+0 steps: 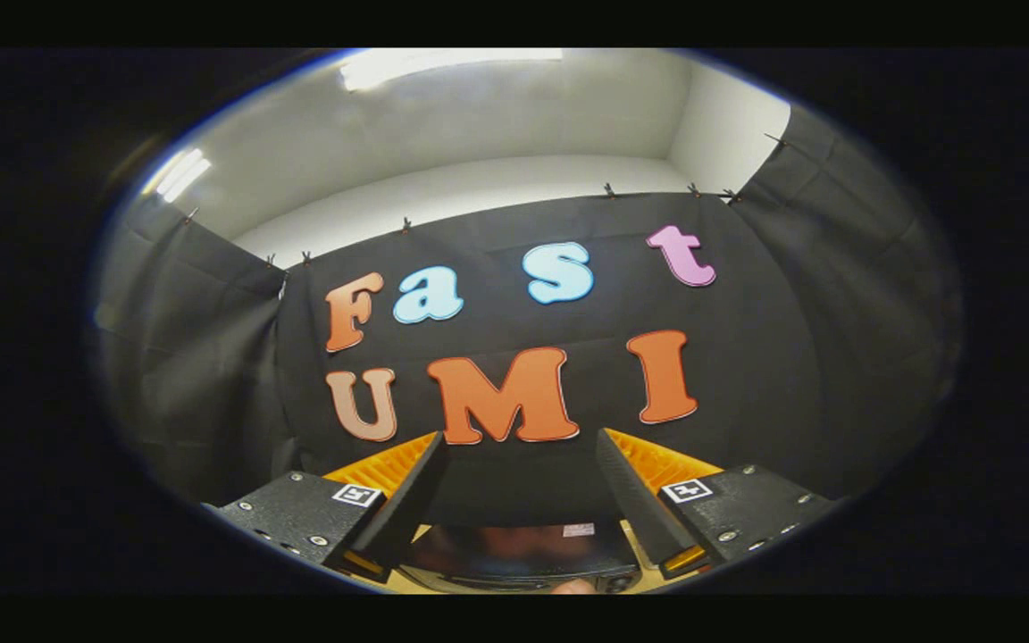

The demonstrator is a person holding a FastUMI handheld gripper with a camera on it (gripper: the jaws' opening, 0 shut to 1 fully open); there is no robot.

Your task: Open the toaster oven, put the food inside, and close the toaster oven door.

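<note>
Above the toaster oven [514, 554]: gripper [519, 455] agape, empty

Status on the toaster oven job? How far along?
Done: nothing that shows. In hand: nothing; the gripper is open, fingers spread with nothing between them, aimed high at the booth's cloth wall. A dark glossy appliance top, probably the toaster oven, sits low between the fingers; its door state can't be read. Left: apparently opening, loading the food and closing.

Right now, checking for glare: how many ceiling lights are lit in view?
2: one strip light overhead, beyond the open, empty jaws; a second light above the left cloth wall. More may be hidden.
</note>
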